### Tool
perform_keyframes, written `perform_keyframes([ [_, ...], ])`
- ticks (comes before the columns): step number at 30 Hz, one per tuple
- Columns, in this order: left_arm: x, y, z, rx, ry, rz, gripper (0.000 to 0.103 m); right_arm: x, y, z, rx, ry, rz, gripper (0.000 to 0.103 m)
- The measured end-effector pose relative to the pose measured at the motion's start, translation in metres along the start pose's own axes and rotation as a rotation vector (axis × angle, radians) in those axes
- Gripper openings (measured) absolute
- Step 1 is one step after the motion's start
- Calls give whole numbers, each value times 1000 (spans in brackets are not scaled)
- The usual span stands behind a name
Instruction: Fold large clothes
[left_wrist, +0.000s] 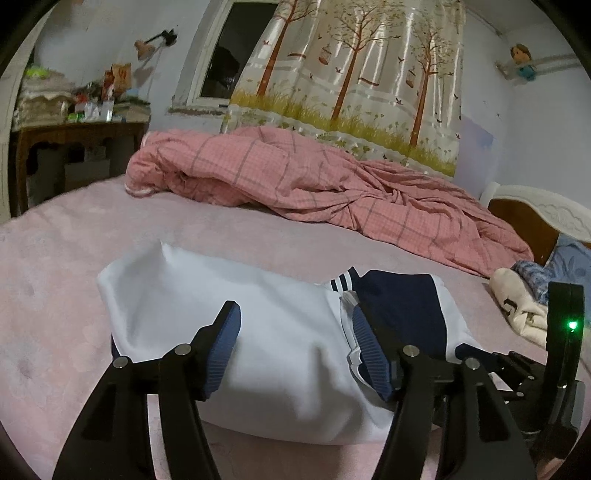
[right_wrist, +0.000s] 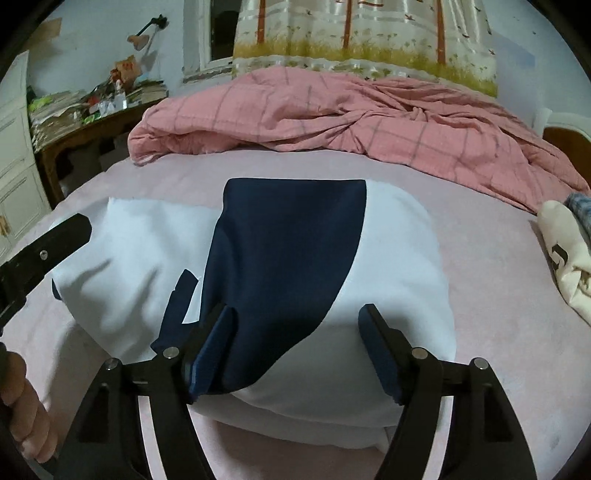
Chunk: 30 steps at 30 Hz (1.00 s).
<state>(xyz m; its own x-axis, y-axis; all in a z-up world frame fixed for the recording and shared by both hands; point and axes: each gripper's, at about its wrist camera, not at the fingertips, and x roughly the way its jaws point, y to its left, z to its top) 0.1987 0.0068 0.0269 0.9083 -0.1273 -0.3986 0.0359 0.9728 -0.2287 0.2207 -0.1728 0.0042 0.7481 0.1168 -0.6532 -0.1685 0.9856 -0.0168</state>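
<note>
White-and-navy folded jersey garment (right_wrist: 280, 266): lies on the pale pink bed sheet (left_wrist: 55, 258), just ahead of both tools. Left gripper (left_wrist: 295, 350) and right gripper (right_wrist: 295, 354): fingers apart, holding nothing, poised over the near edge. Risk: a shallow pinch may catch only the top layer and pull the fold open. Surroundings: crumpled pink checked quilt (left_wrist: 314, 184) at 12 o'clock; cream cloth bundle (right_wrist: 565, 254) at 3 o'clock, apart, obstructing nothing.

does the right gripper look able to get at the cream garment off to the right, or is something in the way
Probably yes. The right gripper is open over the white and navy garment, and only bare pink sheet lies between it and the cream garment.
</note>
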Motion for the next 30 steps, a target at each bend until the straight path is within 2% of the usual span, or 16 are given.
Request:
perform_keyframes([
  [3,-7,-4,0,28,-44,51,66,0,7,-3,-30,-20,-36,73],
  [5,-20,-4,1,36,-127,133,66,-1,5,-3,-14,-34,-36,74],
  [7,-29,-2,3,43,-173,132,71,-4,1,-2,11,-52,-20,74],
  [9,-32,5,6,17,-171,89,73,-9,-2,-2,28,-76,-29,81],
  [10,-32,8,7,6,-169,82,77,-13,-3,-2,39,-95,-38,84],
  [11,-32,11,8,10,-172,90,80,-16,-5,-1,48,-111,-43,89],
  [13,-32,15,9,25,-174,103,92,-25,-8,-2,68,-151,-47,90],
  [17,-32,32,13,27,-154,109,98,-34,-10,-3,95,-198,-85,103],
  [19,-33,46,14,-3,-148,139,102,-35,-10,-3,89,-197,-77,103],
  [23,-15,94,14,-166,-25,189,102,-28,-9,-2,81,-156,-72,103],
  [25,6,120,9,-276,90,176,102,-9,-6,-3,53,-31,-81,103],
  [26,19,134,3,-348,159,149,102,-3,-5,-4,38,6,-80,103],
  [27,30,147,-4,-416,220,138,101,-1,-4,-5,26,6,-88,103],
  [28,36,156,-9,-462,256,136,101,-3,-4,-4,27,3,-89,103],
  [30,34,157,-12,-470,250,129,101,-2,-4,-4,29,5,-88,103],
])
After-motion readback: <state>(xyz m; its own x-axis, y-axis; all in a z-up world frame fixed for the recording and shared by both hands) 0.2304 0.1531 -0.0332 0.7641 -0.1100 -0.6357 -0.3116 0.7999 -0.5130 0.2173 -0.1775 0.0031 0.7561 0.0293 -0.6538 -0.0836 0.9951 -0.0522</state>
